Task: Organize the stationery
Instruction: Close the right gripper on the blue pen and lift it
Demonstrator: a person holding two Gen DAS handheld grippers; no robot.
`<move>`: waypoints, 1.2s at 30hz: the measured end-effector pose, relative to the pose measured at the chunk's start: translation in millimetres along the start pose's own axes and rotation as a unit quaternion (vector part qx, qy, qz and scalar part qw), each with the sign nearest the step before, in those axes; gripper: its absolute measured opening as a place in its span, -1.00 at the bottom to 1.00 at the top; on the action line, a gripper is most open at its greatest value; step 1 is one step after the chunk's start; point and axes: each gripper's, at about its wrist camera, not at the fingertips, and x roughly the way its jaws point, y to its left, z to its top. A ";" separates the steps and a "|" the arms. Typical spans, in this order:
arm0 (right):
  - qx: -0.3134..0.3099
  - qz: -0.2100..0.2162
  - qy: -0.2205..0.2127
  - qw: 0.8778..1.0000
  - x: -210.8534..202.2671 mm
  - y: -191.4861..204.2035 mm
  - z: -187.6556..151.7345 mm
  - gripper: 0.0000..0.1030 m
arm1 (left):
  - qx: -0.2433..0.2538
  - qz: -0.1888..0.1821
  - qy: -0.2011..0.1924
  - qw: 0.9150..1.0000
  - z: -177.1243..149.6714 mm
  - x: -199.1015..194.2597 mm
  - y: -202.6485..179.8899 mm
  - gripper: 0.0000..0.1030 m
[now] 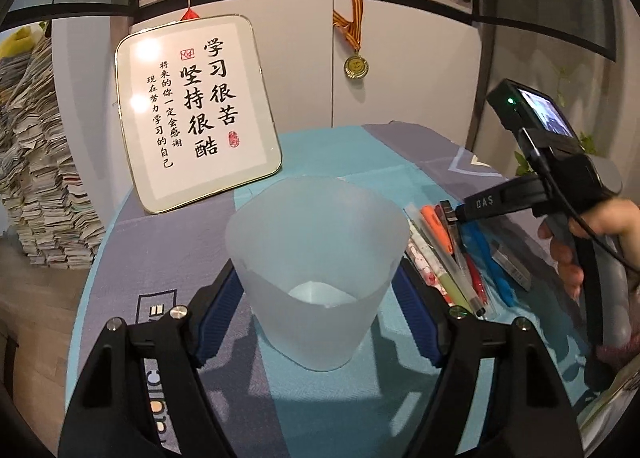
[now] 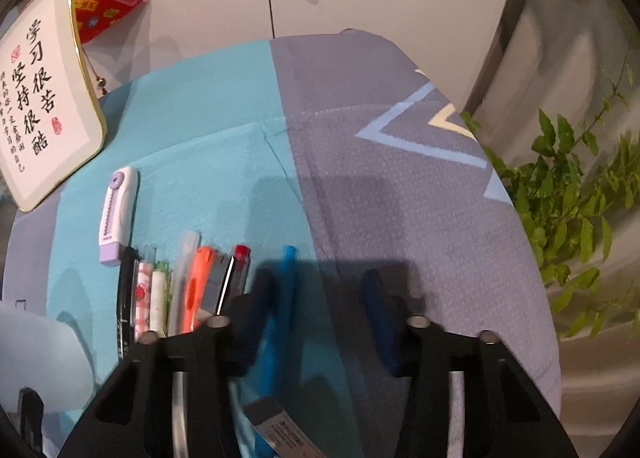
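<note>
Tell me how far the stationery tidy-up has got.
Early. Done: nothing; the frosted cup is empty. In hand: left hand-held gripper grips the cup; right hand-held gripper straddles the blue pen, not yet pinching. Left: all pens on the cloth.

We see a frosted, translucent plastic cup (image 1: 316, 258), matt and smooth. Under it lies a woven cloth cover (image 1: 332, 162) with a soft, dull nap. The framed plaque (image 1: 196, 110) has a glossy face and shiny gold metal edging. The pens (image 2: 192, 290) look like smooth plastic, the medal (image 1: 356, 66) like polished metal.
</note>
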 end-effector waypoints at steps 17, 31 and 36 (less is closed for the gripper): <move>0.024 0.072 -0.084 0.994 -93.3 -9.4 -13.0 -0.73 | -0.013 -0.018 -0.001 1.000 -0.3 -0.3 2.0 0.45; -0.056 0.120 -0.231 0.964 -216.4 51.2 -21.3 -0.80 | -0.013 -0.020 -0.001 1.000 -0.7 -0.3 0.8 0.45; -0.086 0.157 -0.239 0.955 -236.2 72.8 -24.2 -0.80 | -0.013 -0.021 -0.001 1.000 -0.6 -0.3 0.6 0.45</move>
